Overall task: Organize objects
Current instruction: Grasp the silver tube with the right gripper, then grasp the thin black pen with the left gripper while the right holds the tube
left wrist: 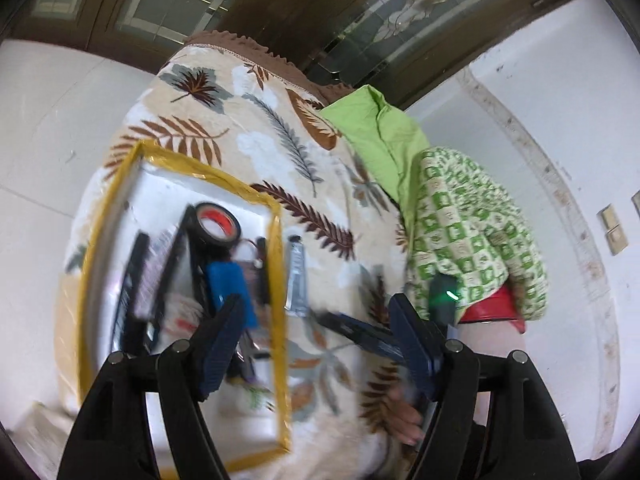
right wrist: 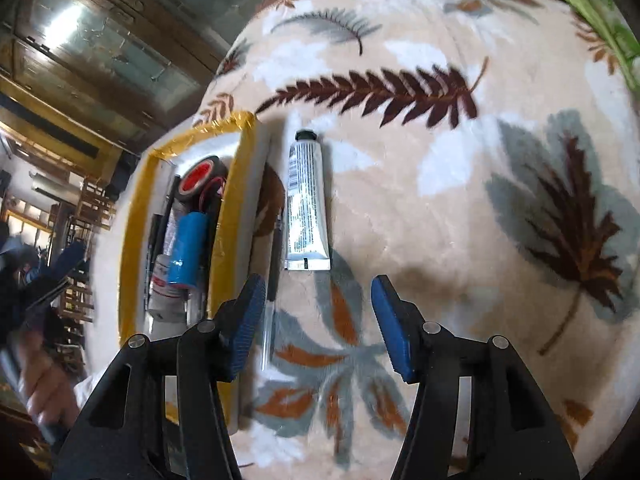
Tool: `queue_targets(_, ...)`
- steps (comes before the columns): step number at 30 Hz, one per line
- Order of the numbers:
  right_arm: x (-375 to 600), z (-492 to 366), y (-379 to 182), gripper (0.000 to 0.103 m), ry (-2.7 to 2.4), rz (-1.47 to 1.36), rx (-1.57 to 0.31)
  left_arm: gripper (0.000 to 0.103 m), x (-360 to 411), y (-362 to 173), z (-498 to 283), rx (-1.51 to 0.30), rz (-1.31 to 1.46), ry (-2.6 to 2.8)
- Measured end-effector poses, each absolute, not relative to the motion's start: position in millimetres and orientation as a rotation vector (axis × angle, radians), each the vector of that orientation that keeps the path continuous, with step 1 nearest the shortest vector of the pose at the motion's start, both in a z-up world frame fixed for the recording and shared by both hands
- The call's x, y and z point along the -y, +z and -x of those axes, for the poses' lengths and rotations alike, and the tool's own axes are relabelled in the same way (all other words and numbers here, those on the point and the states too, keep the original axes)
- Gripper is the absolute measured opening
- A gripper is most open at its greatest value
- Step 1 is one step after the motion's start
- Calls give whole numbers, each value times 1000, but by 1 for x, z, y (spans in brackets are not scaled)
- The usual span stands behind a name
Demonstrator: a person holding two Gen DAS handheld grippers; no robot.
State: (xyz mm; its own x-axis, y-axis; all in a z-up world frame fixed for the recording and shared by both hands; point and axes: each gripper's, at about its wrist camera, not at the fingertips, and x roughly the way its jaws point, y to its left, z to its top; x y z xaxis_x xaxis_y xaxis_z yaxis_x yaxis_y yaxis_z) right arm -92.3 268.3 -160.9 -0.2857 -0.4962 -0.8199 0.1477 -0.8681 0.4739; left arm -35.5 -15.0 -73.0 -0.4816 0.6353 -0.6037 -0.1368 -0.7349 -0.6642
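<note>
While the left gripper [left wrist: 320, 344] hangs empty-jawed over the filled box [left wrist: 276, 264], the right gripper [right wrist: 318, 320] spreads toward the tube [right wrist: 306, 204] outside it, probably next.

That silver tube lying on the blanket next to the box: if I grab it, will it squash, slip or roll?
The silver tube looks like soft metal or laminate with a flat crimped end, so it probably dents under a firm squeeze. Flat on the plush blanket, it seems unlikely to roll. Its glossy skin may slip; gripping across the wider crimped end looks safer. The right claw is open and empty.
</note>
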Motion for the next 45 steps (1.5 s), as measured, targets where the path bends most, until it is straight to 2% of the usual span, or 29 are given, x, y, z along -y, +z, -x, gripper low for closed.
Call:
queue_targets(4,-239,125,-162,56,-2258,-1577,291,74,16,-81,19,766,1219,2267)
queue_targets(8,-227,154,-175,56,-2294,-1646,265,74,21,-98,23,781,1268,2281)
queue_targets(10,-221,155,-173,47,-2343,-1650,206,74,19,-103,24,779,1283,2272)
queue_targets(12,-218,152,-172,28,-2351,-1649,145,74,14,-104,25,749,1283,2275)
queue_targets(25,-322,63,-172,28,-2357,-1707,252,74,-86,-119,3,397,1420,2157)
queue_targets(28,-338,53,-177,28,-2327,-1686,359,73,-112,-134,7,275,1547,2216)
queue_targets(32,-342,53,-179,28,-2319,-1671,401,73,-121,-155,15,387,1649,2078)
queue_targets(34,-340,53,-179,28,-2320,-1662,402,73,-128,-159,12,285,1678,2098)
queue_targets(35,-341,53,-179,28,-2318,-1657,409,73,-132,-161,11,175,1704,2156)
queue_targets(38,-342,53,-181,28,-2304,-1645,426,70,-131,-162,9,89,1731,2163)
queue_targets(41,-346,53,-182,28,-2288,-1636,454,60,-125,-161,11,89,1790,2196)
queue_targets(45,-348,51,-181,28,-2278,-1632,467,59,-130,-163,7,-12,1827,2222)
